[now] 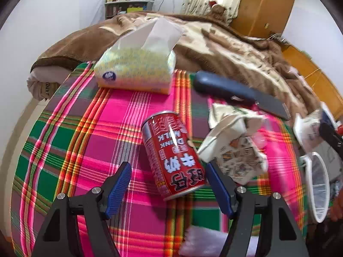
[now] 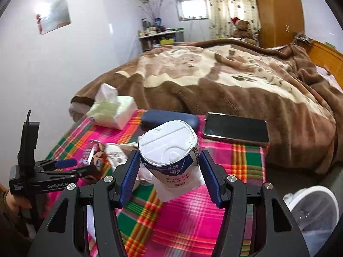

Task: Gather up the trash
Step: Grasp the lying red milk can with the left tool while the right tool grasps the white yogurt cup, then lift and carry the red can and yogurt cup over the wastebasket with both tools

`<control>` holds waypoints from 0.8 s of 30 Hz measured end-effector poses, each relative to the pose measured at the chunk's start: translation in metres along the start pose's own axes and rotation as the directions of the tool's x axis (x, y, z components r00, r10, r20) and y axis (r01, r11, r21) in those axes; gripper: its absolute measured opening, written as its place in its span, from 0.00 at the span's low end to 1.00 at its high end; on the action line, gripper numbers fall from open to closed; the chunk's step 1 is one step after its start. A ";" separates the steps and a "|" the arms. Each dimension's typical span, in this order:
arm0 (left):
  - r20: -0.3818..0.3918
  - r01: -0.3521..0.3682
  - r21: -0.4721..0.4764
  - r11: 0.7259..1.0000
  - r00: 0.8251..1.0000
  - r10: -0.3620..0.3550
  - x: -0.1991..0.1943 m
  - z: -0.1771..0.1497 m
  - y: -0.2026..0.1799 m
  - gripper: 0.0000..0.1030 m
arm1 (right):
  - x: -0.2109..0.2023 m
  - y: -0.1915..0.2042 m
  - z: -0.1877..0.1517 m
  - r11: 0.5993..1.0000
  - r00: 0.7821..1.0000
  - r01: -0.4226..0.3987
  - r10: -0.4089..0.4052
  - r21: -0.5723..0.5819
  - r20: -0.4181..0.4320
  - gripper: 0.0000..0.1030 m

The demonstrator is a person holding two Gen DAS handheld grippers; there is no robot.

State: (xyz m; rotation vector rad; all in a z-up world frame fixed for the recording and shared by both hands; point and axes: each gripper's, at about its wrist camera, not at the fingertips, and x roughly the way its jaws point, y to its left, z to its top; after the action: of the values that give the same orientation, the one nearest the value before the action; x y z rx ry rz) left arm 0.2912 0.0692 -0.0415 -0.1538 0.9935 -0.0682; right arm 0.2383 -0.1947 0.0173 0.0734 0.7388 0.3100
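Landmark: plaid cloth (image 1: 64, 141), pink, green and orange, spread at the foot of a bed under a brown blanket (image 2: 214, 81).
Left gripper (image 1: 168, 184): hovered low over the cloth, jaws apart, blue pads either side of the can; whether the right pad touched it could not be told.
Red can (image 1: 171, 154): lay on its side near the middle of the cloth, printed "MILK DRINK", top end pointing toward the blanket.
Crumpled paper wrapper (image 1: 235, 145): lay on the cloth just beside the can, on the side toward the phone.
Right gripper (image 2: 168, 174): jaws apart around a white cup, pads close to its sides; contact could not be confirmed.
White cup (image 2: 171, 156): foil-lidded, tilted, blue print on its wall, above the cloth's near part.
Tissue pack (image 1: 137, 70): rested at the cloth's far edge, against the blanket, one tissue standing up.
Dark blue case (image 2: 169, 118): lay at the far edge of the cloth, between tissue pack and phone.
Phone (image 2: 235, 128): lay screen up at the cloth's far corner, partly on the blanket.
White bin (image 2: 315, 212): stood off the cloth, beyond its edge below the phone; clear liner inside.
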 end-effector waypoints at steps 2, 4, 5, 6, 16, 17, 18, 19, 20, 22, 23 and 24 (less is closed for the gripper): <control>-0.004 0.018 -0.020 1.000 1.000 -0.018 0.003 -0.001 0.001 0.70 | -0.003 -0.003 0.006 1.000 1.000 -0.016 0.016 0.016 -0.010 0.57; -0.009 0.001 -0.004 1.000 1.000 -0.001 0.007 0.000 0.000 0.70 | -0.014 0.000 0.016 1.000 1.000 0.009 -0.008 -0.023 0.020 0.57; -0.016 -0.014 0.000 1.000 1.000 0.014 0.009 0.002 -0.001 0.70 | -0.022 0.002 0.020 0.999 0.999 0.016 -0.015 -0.039 0.036 0.57; -0.016 -0.016 -0.009 1.000 1.000 0.016 0.010 0.002 0.000 0.70 | -0.030 0.004 0.028 0.999 0.998 0.012 -0.009 -0.051 0.058 0.57; -0.047 -0.003 -0.045 0.999 0.999 0.001 0.027 0.000 0.005 0.64 | -0.024 -0.002 0.029 0.999 1.000 -0.026 0.026 -0.039 -0.005 0.57; -0.037 -0.015 -0.038 0.999 0.999 0.014 0.027 0.000 0.005 0.58 | -0.021 -0.005 0.029 0.999 1.000 -0.029 0.029 -0.029 -0.011 0.57; -0.035 -0.021 -0.031 0.999 0.999 0.020 0.028 0.001 0.004 0.51 | -0.023 -0.006 0.028 0.999 1.000 -0.027 0.027 -0.025 -0.013 0.57; -0.036 -0.020 -0.033 0.999 0.999 0.019 0.028 0.001 0.004 0.51 | -0.023 -0.005 0.026 0.999 1.000 -0.027 0.027 -0.024 -0.012 0.57; -0.040 -0.015 -0.036 0.999 0.999 0.014 0.028 0.002 0.004 0.51 | -0.024 -0.005 0.023 0.999 0.999 -0.032 0.031 -0.024 -0.011 0.57; -0.037 0.000 -0.047 0.999 0.999 -0.002 0.027 0.003 0.005 0.51 | -0.025 -0.003 0.017 0.999 1.000 -0.025 0.025 -0.032 -0.010 0.57; -0.035 0.006 -0.052 0.999 0.999 -0.008 0.026 0.003 0.006 0.51 | -0.026 -0.002 0.014 0.999 1.000 -0.026 0.025 -0.033 -0.009 0.57; -0.033 0.014 -0.057 0.998 0.999 -0.016 0.024 0.001 0.006 0.51 | -0.026 -0.002 0.013 0.999 0.999 -0.030 0.030 -0.030 -0.012 0.57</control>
State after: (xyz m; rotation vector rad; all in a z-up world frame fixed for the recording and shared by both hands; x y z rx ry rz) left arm 0.3049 0.0721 -0.0615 -0.2124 1.0280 -0.0561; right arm 0.2292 -0.2040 0.0432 0.0539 0.7445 0.3507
